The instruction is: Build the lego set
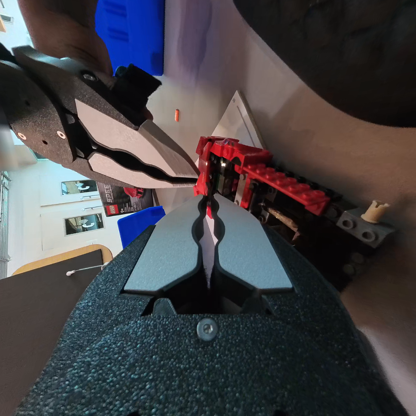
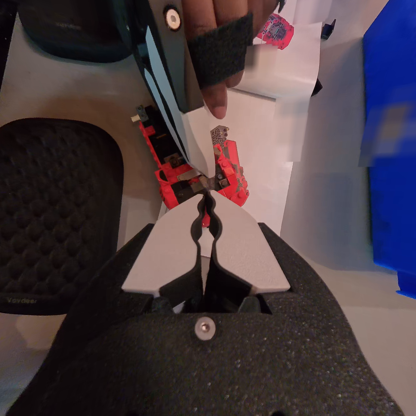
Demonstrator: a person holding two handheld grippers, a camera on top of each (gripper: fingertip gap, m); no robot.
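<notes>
The partly built red and black lego car lies on the white table, with a grey brick and tan pin at its far end. My left gripper is shut on the car's red near end, and red shows in the narrow gap. My right gripper comes in from the upper left, its tips touching the same red end. In the right wrist view my right gripper is shut on a small red piece at the car. The left gripper comes down from above, held by a hand.
The open instruction booklet lies under and beside the car and also shows in the left wrist view. Two black padded cases sit to the left. A blue bin stands to the right. A small orange piece lies apart, with the set's box behind. Less than 4 cm separates the two grippers' tips.
</notes>
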